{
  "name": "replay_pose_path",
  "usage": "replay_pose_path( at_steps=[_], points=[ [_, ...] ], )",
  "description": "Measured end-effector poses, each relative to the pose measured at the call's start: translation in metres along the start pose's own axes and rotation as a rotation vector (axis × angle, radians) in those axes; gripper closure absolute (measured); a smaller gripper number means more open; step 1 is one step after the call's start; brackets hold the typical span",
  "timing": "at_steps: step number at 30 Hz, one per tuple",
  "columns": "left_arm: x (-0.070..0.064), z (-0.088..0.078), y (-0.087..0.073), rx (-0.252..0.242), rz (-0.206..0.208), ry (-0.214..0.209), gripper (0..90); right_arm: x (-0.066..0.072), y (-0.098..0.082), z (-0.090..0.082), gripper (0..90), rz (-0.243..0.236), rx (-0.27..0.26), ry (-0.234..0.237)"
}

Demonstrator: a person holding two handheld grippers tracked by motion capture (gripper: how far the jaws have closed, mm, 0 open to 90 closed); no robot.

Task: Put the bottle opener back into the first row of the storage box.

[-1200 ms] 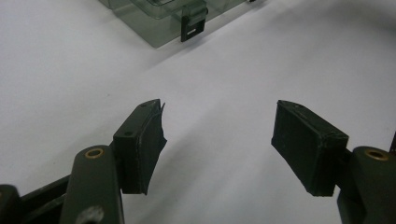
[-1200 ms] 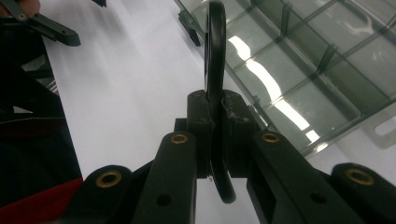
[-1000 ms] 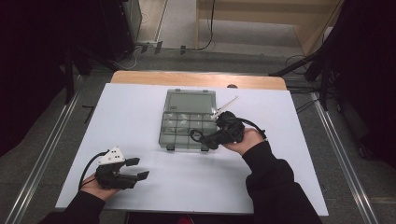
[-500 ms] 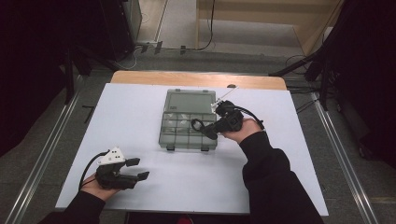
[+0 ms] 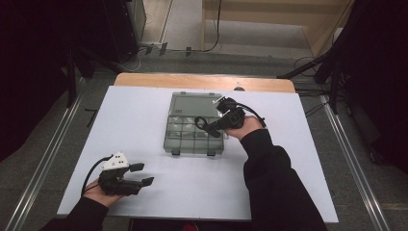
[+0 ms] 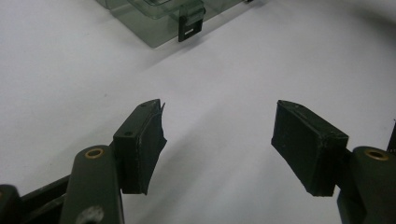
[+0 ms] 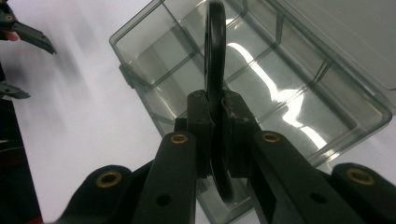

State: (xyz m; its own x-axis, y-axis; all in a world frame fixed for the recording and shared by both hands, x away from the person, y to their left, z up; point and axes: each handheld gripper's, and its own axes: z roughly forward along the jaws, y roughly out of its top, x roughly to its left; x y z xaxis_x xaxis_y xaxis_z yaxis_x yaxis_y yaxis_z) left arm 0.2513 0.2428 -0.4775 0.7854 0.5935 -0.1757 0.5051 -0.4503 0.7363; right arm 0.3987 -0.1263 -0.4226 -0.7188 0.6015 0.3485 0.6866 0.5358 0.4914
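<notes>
Tool on our right (image 5: pixel 208 126) hangs over the box (image 5: pixel 185 139), clamped on a black ring (image 5: pixel 201 121); from above, our left tool (image 5: pixel 139 174) rests near the front of the white counter (image 5: pixel 144 110), jaws apart. Along the left tool (image 6: pixel 217 140) we see nothing between its wide pads, the box's latch (image 6: pixel 189 29) ahead. Along the right tool (image 7: pixel 217 116), the ring (image 7: pixel 215 51) stands edge-on above the box's compartments (image 7: pixel 187 60).

Between your right gripper's (image 7: pixel 215 100) pads, the black ring's (image 7: pixel 215 42) top is cut off by the frame edge. Beyond your left gripper's (image 6: pixel 219 135) jaws, the compartment box (image 6: pixel 154 23) is cropped, possibly at mid-latch.
</notes>
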Motion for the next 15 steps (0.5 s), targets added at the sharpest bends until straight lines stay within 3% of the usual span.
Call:
replay_pose_path(
  at_steps=[15],
  points=[
    [0.000, 0.000, 0.000, 0.002, 0.001, -0.004, 33.4, -0.019, 0.024, 0.004, 84.2, -0.049, 0.012, -0.019]
  ],
)
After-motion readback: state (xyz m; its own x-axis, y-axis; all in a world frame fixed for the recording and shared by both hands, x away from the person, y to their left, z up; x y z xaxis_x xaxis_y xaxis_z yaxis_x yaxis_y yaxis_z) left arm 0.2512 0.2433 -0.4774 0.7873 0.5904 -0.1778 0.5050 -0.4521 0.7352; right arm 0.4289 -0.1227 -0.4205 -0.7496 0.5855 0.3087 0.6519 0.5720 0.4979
